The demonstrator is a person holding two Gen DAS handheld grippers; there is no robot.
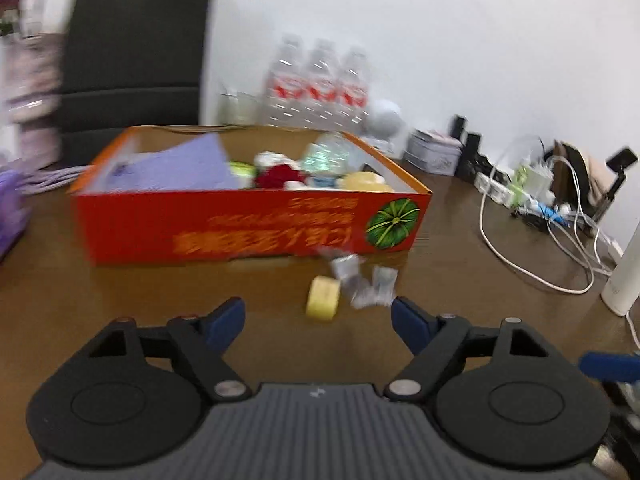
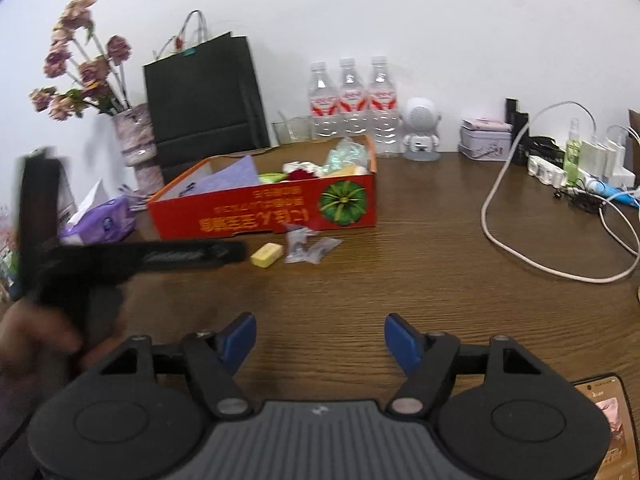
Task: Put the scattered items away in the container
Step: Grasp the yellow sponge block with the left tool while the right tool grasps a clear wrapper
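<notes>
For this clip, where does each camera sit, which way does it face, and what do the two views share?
Left wrist: rides on the left tongs, low over the table, facing the red box; its own open blue fingers show, and a blue tip at right.
Right wrist: rides on the right tongs, farther back, facing the same box; its open fingers show, plus the left tongs and hand, blurred.
Shared: box, yellow block, clear wrappers, three water bottles.
</notes>
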